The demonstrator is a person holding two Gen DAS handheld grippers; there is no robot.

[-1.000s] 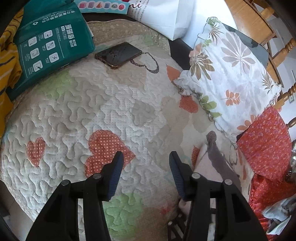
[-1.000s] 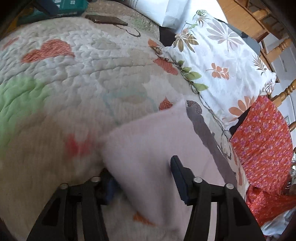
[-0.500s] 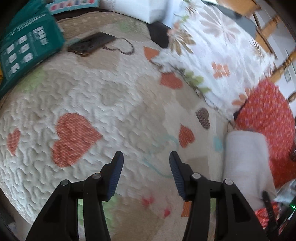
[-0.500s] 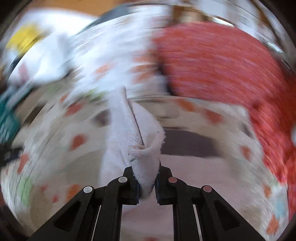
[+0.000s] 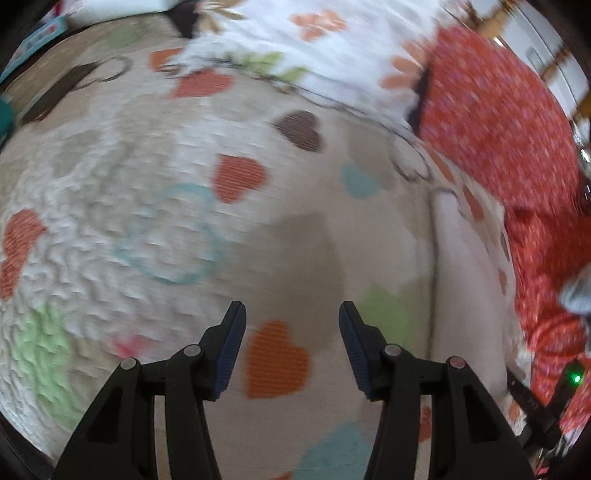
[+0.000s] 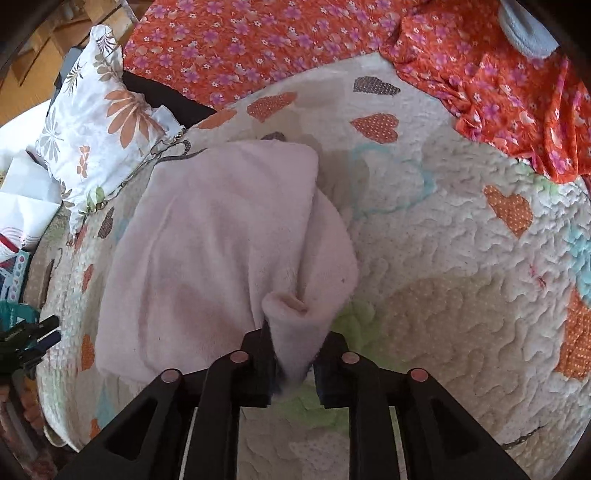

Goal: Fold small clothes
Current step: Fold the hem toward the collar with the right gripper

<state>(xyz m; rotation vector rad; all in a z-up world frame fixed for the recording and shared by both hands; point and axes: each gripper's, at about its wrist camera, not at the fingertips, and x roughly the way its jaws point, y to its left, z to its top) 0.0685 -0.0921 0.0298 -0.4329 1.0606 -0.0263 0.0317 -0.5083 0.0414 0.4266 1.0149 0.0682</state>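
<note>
A pale pink fleece garment (image 6: 221, 236) lies spread on the heart-patterned quilt (image 6: 461, 258) in the right wrist view. My right gripper (image 6: 293, 363) is shut on a bunched corner of it, at the near edge. In the left wrist view the same garment (image 5: 465, 295) shows as a pale strip at the right, blurred. My left gripper (image 5: 291, 332) is open and empty above the quilt (image 5: 147, 184), left of the garment and apart from it.
A floral white pillow (image 6: 99, 118) lies at the quilt's left side. Red-orange flowered fabric (image 6: 295, 37) is bunched along the far and right edges. A grey cloth (image 6: 524, 29) lies at the far right. Boxes and bags (image 6: 18, 236) sit beyond the left edge.
My right gripper has swung round with the pink garment and laid it out on the quilt. My left gripper has moved right, toward the garment, still open.
</note>
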